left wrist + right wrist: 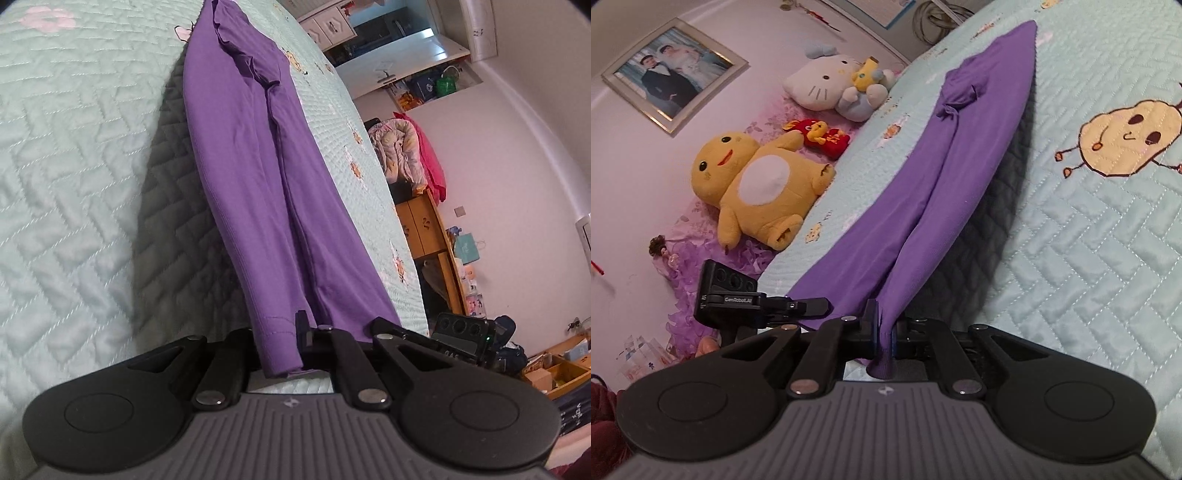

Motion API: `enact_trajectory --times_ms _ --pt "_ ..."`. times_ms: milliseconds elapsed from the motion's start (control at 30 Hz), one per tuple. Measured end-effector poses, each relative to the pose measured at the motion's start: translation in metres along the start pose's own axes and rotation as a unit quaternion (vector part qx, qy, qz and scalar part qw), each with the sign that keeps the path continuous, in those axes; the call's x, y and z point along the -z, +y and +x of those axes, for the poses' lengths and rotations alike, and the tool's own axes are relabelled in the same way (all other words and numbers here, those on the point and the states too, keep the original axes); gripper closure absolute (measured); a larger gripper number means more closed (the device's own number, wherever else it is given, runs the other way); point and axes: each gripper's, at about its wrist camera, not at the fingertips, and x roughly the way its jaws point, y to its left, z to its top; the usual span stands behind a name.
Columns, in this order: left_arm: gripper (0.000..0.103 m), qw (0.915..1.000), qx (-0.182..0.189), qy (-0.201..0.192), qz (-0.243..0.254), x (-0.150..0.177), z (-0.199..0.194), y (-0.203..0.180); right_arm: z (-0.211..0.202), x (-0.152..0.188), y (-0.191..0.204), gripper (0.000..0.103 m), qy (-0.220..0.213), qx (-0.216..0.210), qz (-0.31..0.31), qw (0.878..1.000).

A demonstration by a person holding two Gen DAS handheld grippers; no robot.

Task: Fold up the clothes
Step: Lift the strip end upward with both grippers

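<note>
A long purple garment (251, 177) lies stretched across the mint quilted bedspread (74, 166), folded lengthwise, its near end lifted off the quilt. My left gripper (291, 332) is shut on one corner of the hem. In the right wrist view the same purple garment (945, 184) runs away over the bedspread (1089, 258), and my right gripper (884, 328) is shut on a bunched bit of its near edge. Each gripper shows in the other's view: the right gripper (461, 339) beside the bed's edge, the left gripper (738, 299) to the left of the cloth.
A yellow plush toy (757, 188), a white cat plush (823, 85) and a red toy (820, 138) sit at the head of the bed under a framed photo (672, 70). Beyond the bed's other edge stand a wooden cabinet (428, 229) and piled bedding (402, 151).
</note>
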Motion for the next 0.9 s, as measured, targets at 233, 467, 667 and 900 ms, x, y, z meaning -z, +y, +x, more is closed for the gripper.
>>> enact_trajectory --times_ms 233,467,667,900 --pt "0.100 0.9998 0.010 0.005 0.019 0.007 -0.016 -0.010 -0.009 0.007 0.015 0.098 0.006 -0.011 -0.019 1.000" --pt "0.100 0.9988 0.030 0.010 0.036 0.025 -0.034 -0.025 -0.027 0.017 0.038 0.098 0.020 -0.024 -0.031 0.999" --pt "0.100 0.9983 0.040 0.012 0.041 0.050 -0.053 -0.037 -0.042 0.030 0.067 0.098 0.049 -0.030 -0.049 0.997" --pt "0.100 0.9969 0.061 -0.004 0.050 0.074 -0.082 -0.057 -0.060 0.048 0.103 0.098 0.057 -0.054 -0.056 0.995"
